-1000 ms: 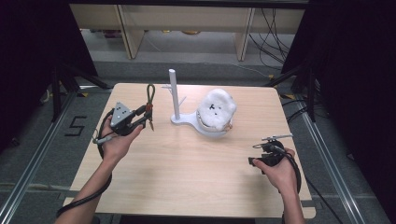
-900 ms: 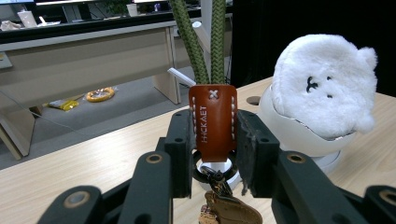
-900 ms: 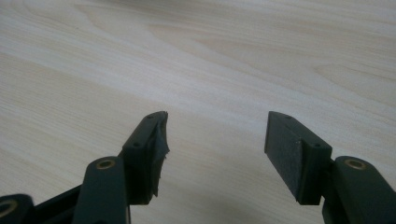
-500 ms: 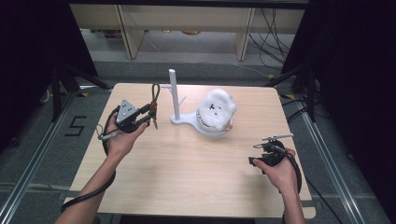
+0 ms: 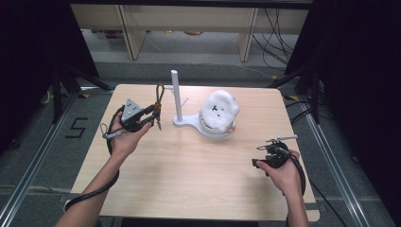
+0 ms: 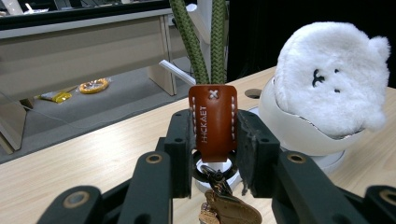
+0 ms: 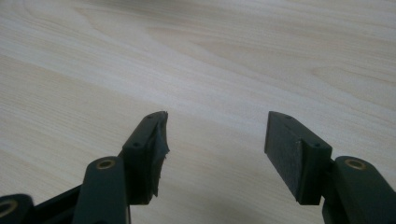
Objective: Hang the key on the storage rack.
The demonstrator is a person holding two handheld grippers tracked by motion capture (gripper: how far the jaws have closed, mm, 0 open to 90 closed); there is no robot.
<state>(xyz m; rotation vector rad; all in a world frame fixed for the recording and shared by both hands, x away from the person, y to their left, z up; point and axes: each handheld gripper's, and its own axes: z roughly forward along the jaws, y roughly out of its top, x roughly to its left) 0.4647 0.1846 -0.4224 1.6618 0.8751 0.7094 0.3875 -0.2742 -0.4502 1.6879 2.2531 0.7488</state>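
Nearest the person, the right gripper point(image 5: 273, 152) rests low over the bare wooden table point(image 5: 189, 179) at its right side, its jaws standing wide apart with nothing between them. Farther in, at the table's left, the left gripper point(image 5: 150, 115) is clamped on the brown stitched leather tab point(image 6: 213, 122) of a keychain point(image 5: 158, 105). The keychain's long axis runs upright: its braided olive cord loop point(image 6: 205, 42) points up, a metal ring and clasp point(image 6: 214, 173) hanging below. Just beyond stands a smooth white post stand point(image 5: 176, 97), and beside it a fluffy white plush point(image 5: 218, 111) sits in a glossy white bowl point(image 6: 289, 135).
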